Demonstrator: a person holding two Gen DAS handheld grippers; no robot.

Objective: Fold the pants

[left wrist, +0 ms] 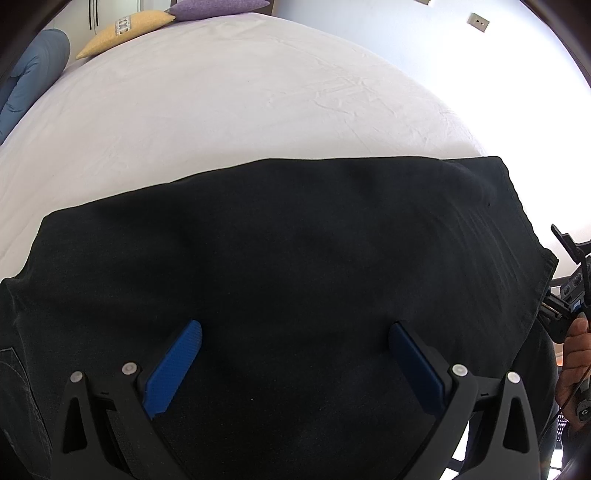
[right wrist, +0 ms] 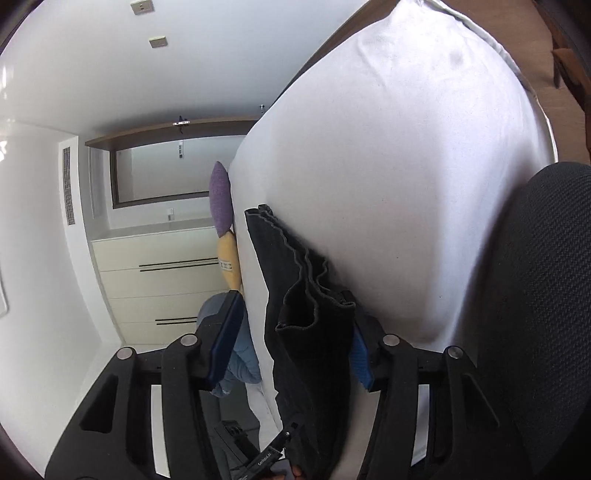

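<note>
Tongs (left wrist: 295, 365) over pants (left wrist: 280, 258), pillows (left wrist: 125, 33) beyond

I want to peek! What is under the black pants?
The black pants lie on a white bed sheet, which shows all around them. Right beneath the cloth nothing can be seen, because the pants cover it. The open left gripper hovers above them.
</note>
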